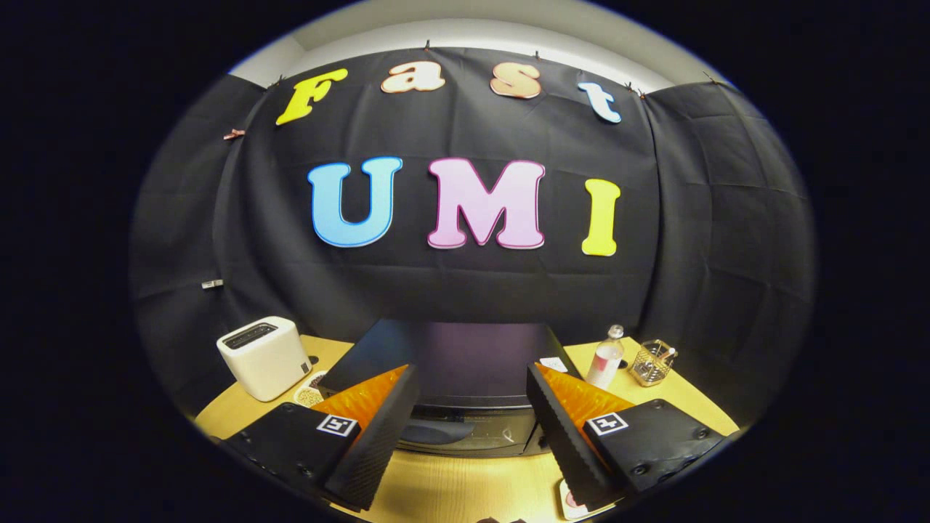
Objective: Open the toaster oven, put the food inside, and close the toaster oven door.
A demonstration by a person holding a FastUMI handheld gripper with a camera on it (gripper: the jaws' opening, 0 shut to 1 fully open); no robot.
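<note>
The gripper at the frame's bottom was spread wide, holding nothing, with the closed oven straight ahead at lower centre, its handle lying crosswise beyond the fingertips.

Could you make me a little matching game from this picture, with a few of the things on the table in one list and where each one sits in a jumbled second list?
Things:
1. toaster oven
2. white toaster
3. clear bottle
4. wire basket

Places:
A. farthest out on the table's right side, beyond the bottle
B. straight ahead of the open claw, seen between its two fingers
C. on the left, beyond the left finger
D. just right of the oven, next to the basket

Pairs: 1-B, 2-C, 3-D, 4-A
</note>
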